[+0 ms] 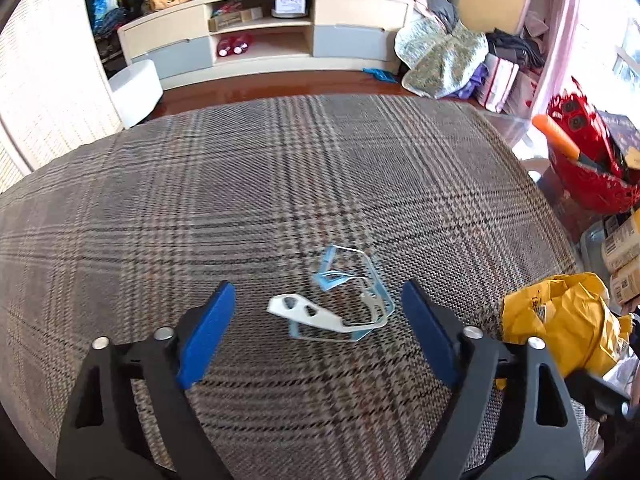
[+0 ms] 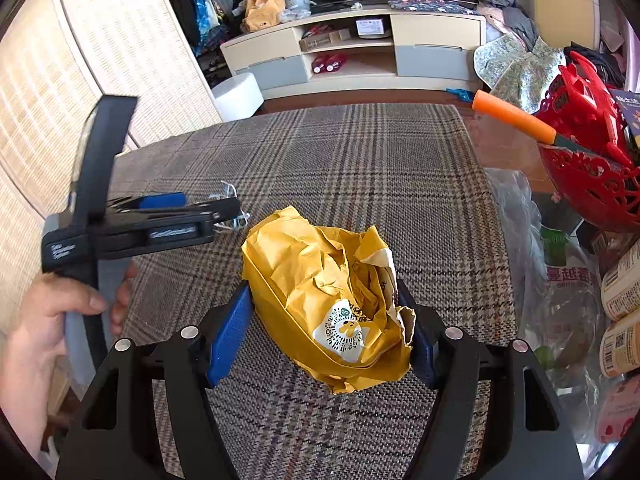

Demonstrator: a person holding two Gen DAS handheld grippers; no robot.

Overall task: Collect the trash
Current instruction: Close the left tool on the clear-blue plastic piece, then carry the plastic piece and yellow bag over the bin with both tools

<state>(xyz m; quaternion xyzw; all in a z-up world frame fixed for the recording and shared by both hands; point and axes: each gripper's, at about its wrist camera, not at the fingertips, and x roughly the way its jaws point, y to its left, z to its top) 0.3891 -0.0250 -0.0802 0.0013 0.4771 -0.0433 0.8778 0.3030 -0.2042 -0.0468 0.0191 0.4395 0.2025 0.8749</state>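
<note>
plaid surface, tv cabinet behind. left gripper fingers spread wide around clear plastic scrap; right gripper fingers clamped crumpled yellow bag.

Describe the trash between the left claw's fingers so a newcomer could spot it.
On the plaid table cover, between the open left claw, lies a clear plastic package piece edged in blue with a white strip. Unlike the crumpled yellow bag, it is see-through.
</note>
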